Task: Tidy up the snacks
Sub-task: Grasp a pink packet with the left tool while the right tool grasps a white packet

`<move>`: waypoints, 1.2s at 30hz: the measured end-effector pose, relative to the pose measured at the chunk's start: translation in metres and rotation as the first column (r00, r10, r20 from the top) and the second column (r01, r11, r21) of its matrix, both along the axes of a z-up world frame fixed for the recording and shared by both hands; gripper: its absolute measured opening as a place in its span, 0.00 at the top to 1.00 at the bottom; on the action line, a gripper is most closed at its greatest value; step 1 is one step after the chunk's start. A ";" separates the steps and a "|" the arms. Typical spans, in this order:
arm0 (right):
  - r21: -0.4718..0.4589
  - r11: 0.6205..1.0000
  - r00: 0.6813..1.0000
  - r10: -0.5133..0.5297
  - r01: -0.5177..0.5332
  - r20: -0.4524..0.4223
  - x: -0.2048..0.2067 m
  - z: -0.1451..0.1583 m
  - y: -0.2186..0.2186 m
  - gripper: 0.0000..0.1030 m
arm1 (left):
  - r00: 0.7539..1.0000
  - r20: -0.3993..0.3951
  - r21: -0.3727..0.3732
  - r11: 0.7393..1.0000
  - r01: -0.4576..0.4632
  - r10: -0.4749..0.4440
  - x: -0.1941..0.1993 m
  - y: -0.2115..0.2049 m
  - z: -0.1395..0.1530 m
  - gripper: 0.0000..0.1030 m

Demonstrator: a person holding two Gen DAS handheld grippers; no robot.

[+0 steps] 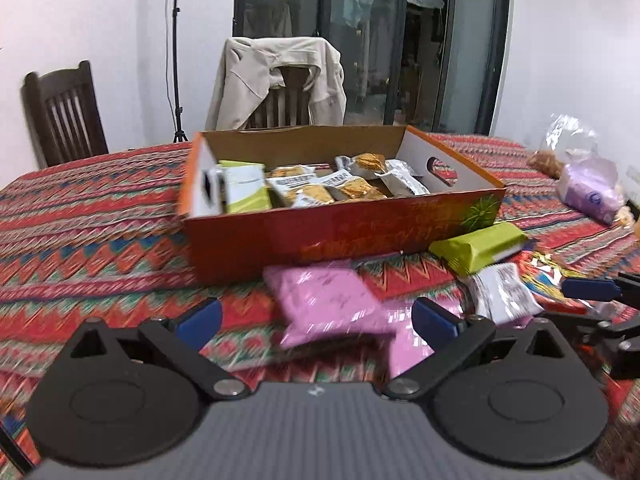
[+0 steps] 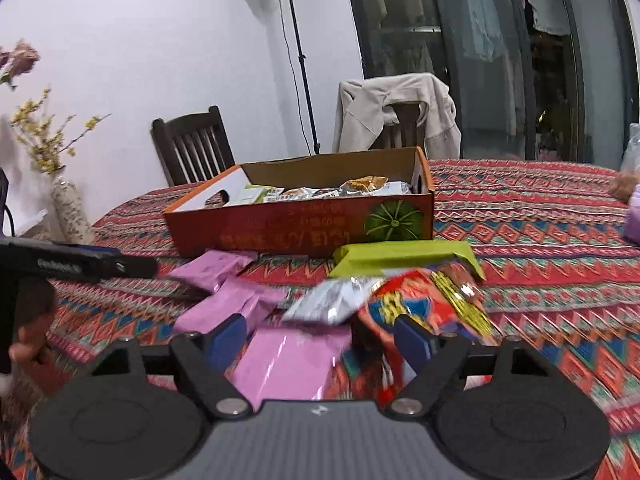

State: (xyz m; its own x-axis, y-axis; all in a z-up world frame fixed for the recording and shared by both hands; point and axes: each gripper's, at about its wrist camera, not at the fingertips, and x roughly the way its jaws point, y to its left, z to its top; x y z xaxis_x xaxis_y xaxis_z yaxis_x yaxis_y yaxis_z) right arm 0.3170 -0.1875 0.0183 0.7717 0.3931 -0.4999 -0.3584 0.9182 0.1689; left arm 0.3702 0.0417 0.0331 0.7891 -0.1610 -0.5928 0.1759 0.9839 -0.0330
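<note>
1. Your left gripper (image 1: 316, 318) fills the lower half of the left wrist view, its blue-padded jaws spread wide and clear of any contact.
2. Your right gripper (image 2: 320, 338) sits low in its own view, blue pads parted, nothing visibly pinched between them.
3. In the left wrist view, the right gripper's tip enters at the right edge.
4. At the left edge of the right wrist view, your left hand (image 2: 30, 320) wraps the other gripper's black handle.
</note>
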 end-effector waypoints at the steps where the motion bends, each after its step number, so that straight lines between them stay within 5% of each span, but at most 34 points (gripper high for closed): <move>1: -0.001 1.000 1.000 0.002 -0.002 -0.007 0.012 -0.002 0.005 0.22 | 1.000 -0.012 0.008 1.000 -0.009 0.009 0.009 -0.005 -0.003 0.00; 5: -0.050 0.999 0.999 -0.003 0.001 -0.050 0.051 -0.016 0.026 0.24 | 0.997 -0.068 -0.002 0.999 -0.036 0.035 0.039 -0.010 -0.018 0.08; 7: -0.070 0.997 0.999 -0.016 0.012 -0.050 0.063 -0.019 0.033 0.24 | 0.995 -0.088 -0.004 0.999 -0.037 0.037 0.046 -0.009 -0.024 0.24; 10: -0.126 0.991 0.998 -0.041 0.035 -0.042 0.077 -0.020 0.041 0.26 | 0.995 -0.092 -0.017 0.999 -0.027 0.025 0.049 -0.007 -0.033 0.33; 13: -0.216 0.976 0.999 -0.032 0.024 -0.033 0.085 -0.023 0.049 0.50 | 0.997 -0.074 0.018 1.000 -0.013 0.014 0.044 -0.010 -0.033 0.39; 26: -0.269 0.963 0.999 -0.021 0.013 -0.030 0.078 -0.026 0.045 0.53 | 0.998 -0.051 -0.006 0.999 -0.035 0.034 0.017 -0.007 -0.013 0.40; 36: -0.085 0.995 0.997 0.056 -0.052 0.045 0.011 0.010 0.010 0.57 | 0.997 0.012 -0.059 0.995 -0.081 0.082 -0.063 -0.022 0.011 0.40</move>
